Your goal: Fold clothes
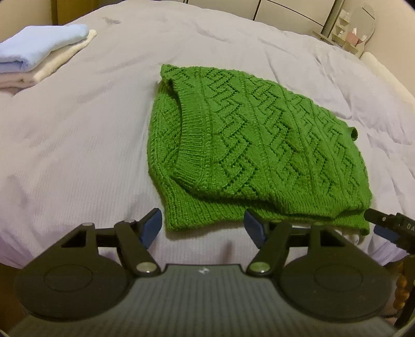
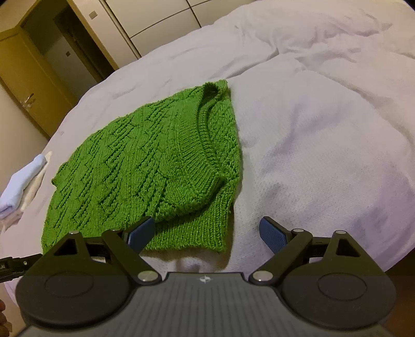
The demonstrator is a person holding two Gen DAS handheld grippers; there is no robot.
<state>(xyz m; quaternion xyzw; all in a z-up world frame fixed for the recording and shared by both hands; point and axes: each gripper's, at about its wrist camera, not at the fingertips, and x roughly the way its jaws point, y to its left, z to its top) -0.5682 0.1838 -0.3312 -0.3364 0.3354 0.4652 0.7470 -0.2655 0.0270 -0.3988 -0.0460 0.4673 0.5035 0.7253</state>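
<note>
A green knitted sweater lies folded on the pale lilac bed cover, its ribbed neckline on top. My left gripper is open just above the bed at the sweater's near hem, whose left corner lies between the blue pads without being pressed. In the right wrist view the same sweater reaches to my right gripper, which stands wide open over the hem's right corner. Its left pad is over the knit and its right pad is over bare bed cover. Each gripper's tip shows at the edge of the other's view.
A stack of folded clothes, light blue on top of white, sits at the far left of the bed, also seen as a small pile. A brown door and wardrobe panels lie beyond the bed. A shelf with a round mirror stands at the far right.
</note>
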